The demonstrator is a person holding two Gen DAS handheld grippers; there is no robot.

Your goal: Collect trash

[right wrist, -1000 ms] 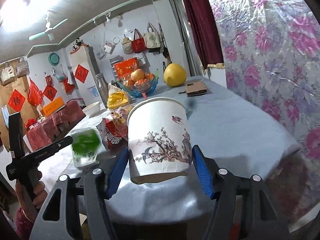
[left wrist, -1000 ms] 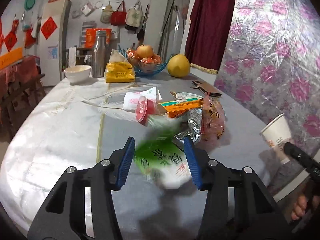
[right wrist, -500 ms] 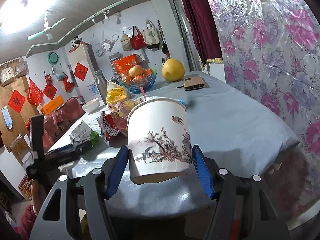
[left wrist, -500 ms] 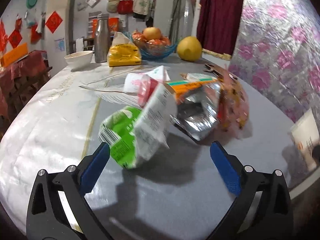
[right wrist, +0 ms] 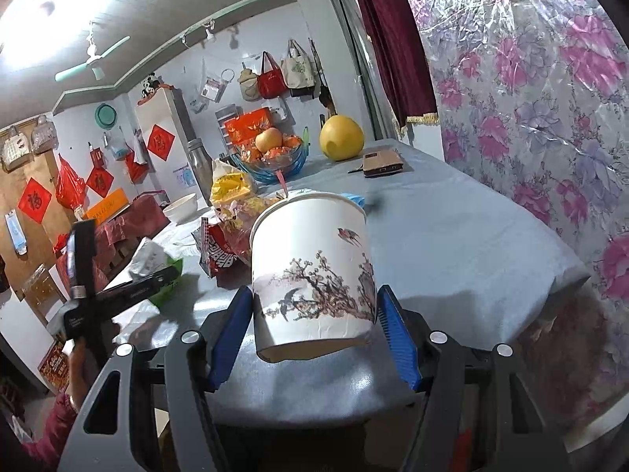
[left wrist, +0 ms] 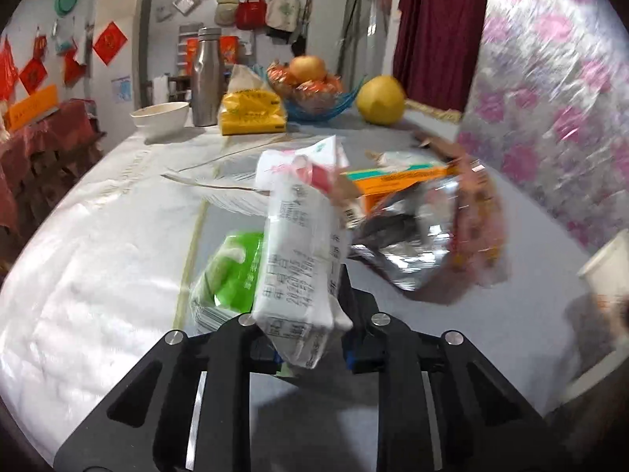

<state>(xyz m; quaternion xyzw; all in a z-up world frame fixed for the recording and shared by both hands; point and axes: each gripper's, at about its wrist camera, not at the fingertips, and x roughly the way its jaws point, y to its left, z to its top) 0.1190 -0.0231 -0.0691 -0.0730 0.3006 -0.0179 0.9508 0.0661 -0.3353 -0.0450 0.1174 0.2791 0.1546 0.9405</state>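
A crumpled white and green carton (left wrist: 298, 259) stands on end between the jaws of my left gripper (left wrist: 310, 314), which is shut on its lower part. The same carton (right wrist: 151, 253) and left gripper (right wrist: 157, 275) appear at the left of the right wrist view, with a hand on the handle. My right gripper (right wrist: 314, 295) is shut on a white paper cup (right wrist: 310, 271) printed with birds and blossom, held upright over the table's near edge. That paper cup (left wrist: 601, 275) shows at the right edge of the left wrist view.
More litter lies just beyond the carton: a silver foil wrapper (left wrist: 412, 247), an orange box (left wrist: 393, 185), a pink snack bag (left wrist: 479, 228) and a white wrapper (left wrist: 298, 161). At the back stand a fruit bowl (left wrist: 314, 90), pomelo (left wrist: 379, 98), steel bottle (left wrist: 206, 74), white bowl (left wrist: 161, 116) and yellow bag (left wrist: 251, 116).
The left jaws spread wide, leaving the carton tipped on the table, then closed on it again as the gripper moved in and down. The right gripper and cup stayed still.
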